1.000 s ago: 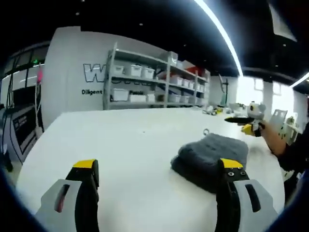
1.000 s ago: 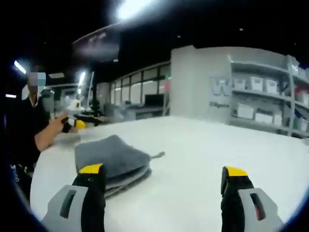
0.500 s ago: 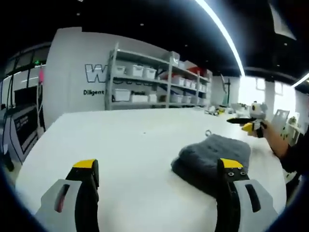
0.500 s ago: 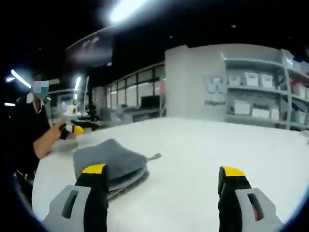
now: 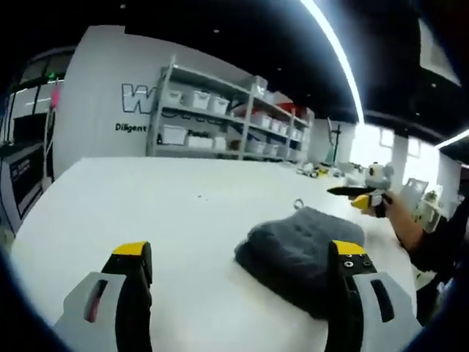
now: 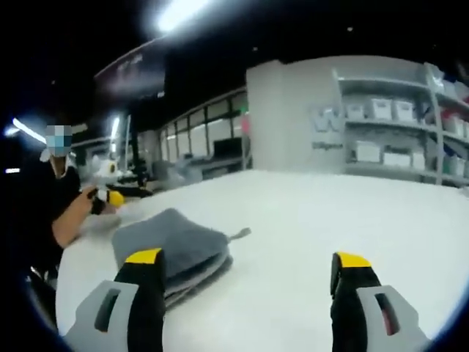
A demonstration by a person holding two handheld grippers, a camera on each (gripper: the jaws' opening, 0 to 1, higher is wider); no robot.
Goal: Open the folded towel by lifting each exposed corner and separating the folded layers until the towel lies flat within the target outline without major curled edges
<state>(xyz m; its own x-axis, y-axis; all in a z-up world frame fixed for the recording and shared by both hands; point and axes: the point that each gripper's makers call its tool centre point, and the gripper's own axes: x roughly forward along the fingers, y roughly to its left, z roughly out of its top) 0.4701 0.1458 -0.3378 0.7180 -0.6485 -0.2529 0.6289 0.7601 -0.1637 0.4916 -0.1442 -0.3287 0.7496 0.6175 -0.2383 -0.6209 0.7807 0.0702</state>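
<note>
The left hand-held gripper (image 5: 238, 275) is hovering low over the white table (image 5: 146, 213) with its jaws standing wide apart and gripping nothing; the right hand-held gripper (image 6: 245, 282) is doing likewise. The folded grey towel (image 5: 300, 253) is lying on the table between the two, off the left one's right jaw and off the right one's left jaw (image 6: 172, 246). Its hanging loop (image 6: 240, 235) is pointing away toward the shelving (image 5: 220, 125). Neither appears clearly nearer.
</note>
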